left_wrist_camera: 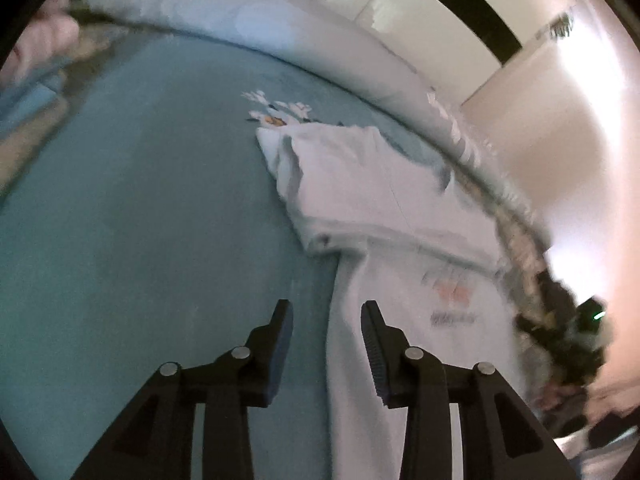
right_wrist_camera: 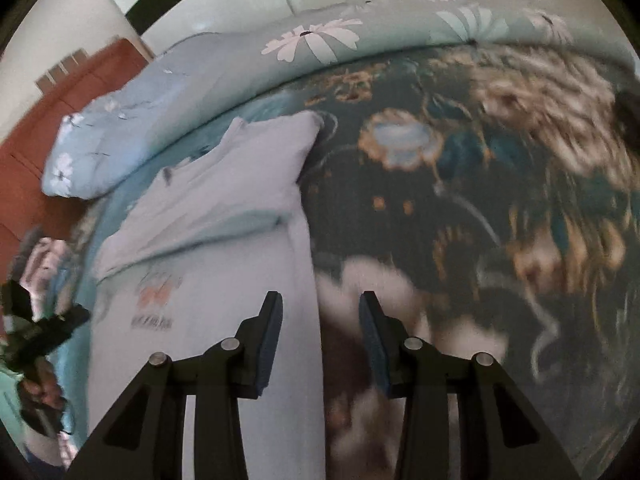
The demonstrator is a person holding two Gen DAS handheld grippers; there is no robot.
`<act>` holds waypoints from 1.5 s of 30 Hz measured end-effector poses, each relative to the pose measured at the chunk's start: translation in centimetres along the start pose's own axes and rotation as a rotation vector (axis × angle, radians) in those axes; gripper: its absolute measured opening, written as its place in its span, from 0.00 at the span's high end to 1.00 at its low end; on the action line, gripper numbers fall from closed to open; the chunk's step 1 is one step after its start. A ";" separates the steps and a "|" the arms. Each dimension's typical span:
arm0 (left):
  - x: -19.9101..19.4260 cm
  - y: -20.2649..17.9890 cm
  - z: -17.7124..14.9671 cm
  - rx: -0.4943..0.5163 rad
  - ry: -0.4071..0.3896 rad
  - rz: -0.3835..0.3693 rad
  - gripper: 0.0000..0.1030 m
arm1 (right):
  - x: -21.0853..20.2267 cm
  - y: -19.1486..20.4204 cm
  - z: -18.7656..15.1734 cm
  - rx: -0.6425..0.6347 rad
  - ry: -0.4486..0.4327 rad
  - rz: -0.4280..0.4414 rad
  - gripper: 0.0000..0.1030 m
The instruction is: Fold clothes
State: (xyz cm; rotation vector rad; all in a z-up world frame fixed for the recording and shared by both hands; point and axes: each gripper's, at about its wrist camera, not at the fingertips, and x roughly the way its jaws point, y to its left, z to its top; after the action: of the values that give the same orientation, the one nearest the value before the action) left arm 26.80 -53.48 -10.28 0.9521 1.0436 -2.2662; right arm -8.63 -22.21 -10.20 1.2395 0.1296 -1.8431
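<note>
A white shirt (left_wrist_camera: 380, 200) with a small pink print lies on the bed, its upper part folded over. In the left wrist view my left gripper (left_wrist_camera: 326, 312) is open and empty, straddling the shirt's left edge near the hem. The shirt also shows in the right wrist view (right_wrist_camera: 208, 216). My right gripper (right_wrist_camera: 320, 304) is open and empty, straddling the shirt's right edge. The other gripper shows blurred at the far left of the right wrist view (right_wrist_camera: 36, 332).
The shirt lies across a teal sheet (left_wrist_camera: 140, 200) and a dark floral blanket (right_wrist_camera: 460, 220). A light blue flowered duvet (right_wrist_camera: 320, 36) and a pillow (right_wrist_camera: 112, 140) are bunched at the far side. A red-brown headboard (right_wrist_camera: 48, 112) stands at the left.
</note>
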 end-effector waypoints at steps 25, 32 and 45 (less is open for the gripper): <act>-8.6 -13.7 -8.8 0.381 -0.313 0.481 0.23 | -7.8 6.0 -8.3 -0.267 -0.052 -0.027 0.43; -7.8 -12.8 -10.1 0.344 -0.256 0.463 0.22 | -10.1 8.6 -9.1 -0.349 -0.116 -0.099 0.24; -8.0 -12.8 -11.6 0.315 -0.211 0.448 0.19 | -13.0 10.5 -11.3 -0.512 -0.218 -0.210 0.12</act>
State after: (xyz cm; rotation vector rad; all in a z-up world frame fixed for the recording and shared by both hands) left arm 28.23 -35.62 -3.81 0.9306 0.3422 -2.1169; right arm 8.10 -14.85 -1.73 0.6860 0.5901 -1.9449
